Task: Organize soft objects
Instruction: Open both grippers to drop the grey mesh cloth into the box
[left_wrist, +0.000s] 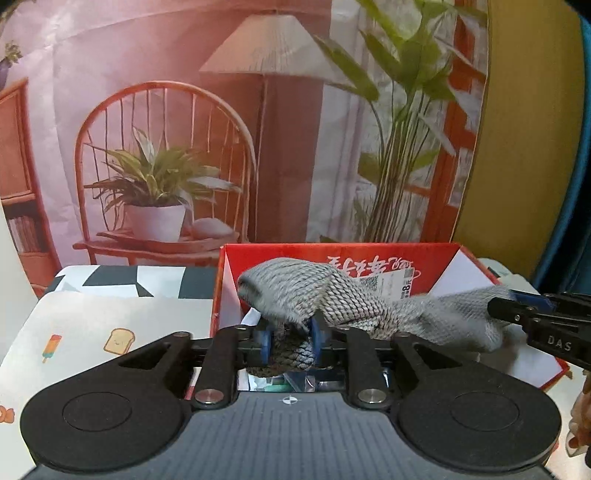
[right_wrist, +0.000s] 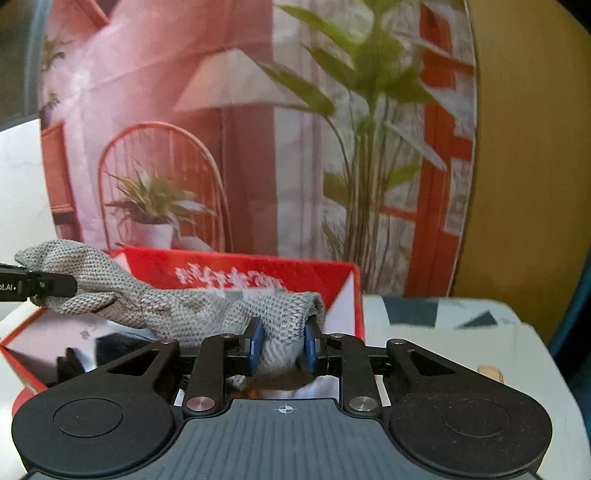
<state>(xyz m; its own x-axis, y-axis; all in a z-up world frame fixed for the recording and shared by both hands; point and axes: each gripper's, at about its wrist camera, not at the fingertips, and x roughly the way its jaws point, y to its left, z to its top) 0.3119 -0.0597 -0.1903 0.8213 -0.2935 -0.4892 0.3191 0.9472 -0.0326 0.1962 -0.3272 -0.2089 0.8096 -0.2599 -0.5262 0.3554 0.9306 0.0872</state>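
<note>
A grey knitted cloth (left_wrist: 354, 299) hangs stretched between my two grippers, just above an open red cardboard box (left_wrist: 332, 251). My left gripper (left_wrist: 290, 341) has its blue pads pressed on one bunched end of the cloth. In the right wrist view that gripper (right_wrist: 37, 286) enters from the left edge with cloth wrapped around its tips. My right gripper (right_wrist: 282, 347) is shut on the other end of the cloth (right_wrist: 155, 306), above the box's right half (right_wrist: 236, 258). In the left wrist view it (left_wrist: 517, 314) comes in from the right.
The box stands on a table covered by a white mat (left_wrist: 92, 332) printed with ice pops and toast. Dark items lie inside the box (right_wrist: 110, 347). A printed backdrop (left_wrist: 166, 147) of a chair, lamp and plants rises close behind. A wooden stick (right_wrist: 491, 371) lies right of the box.
</note>
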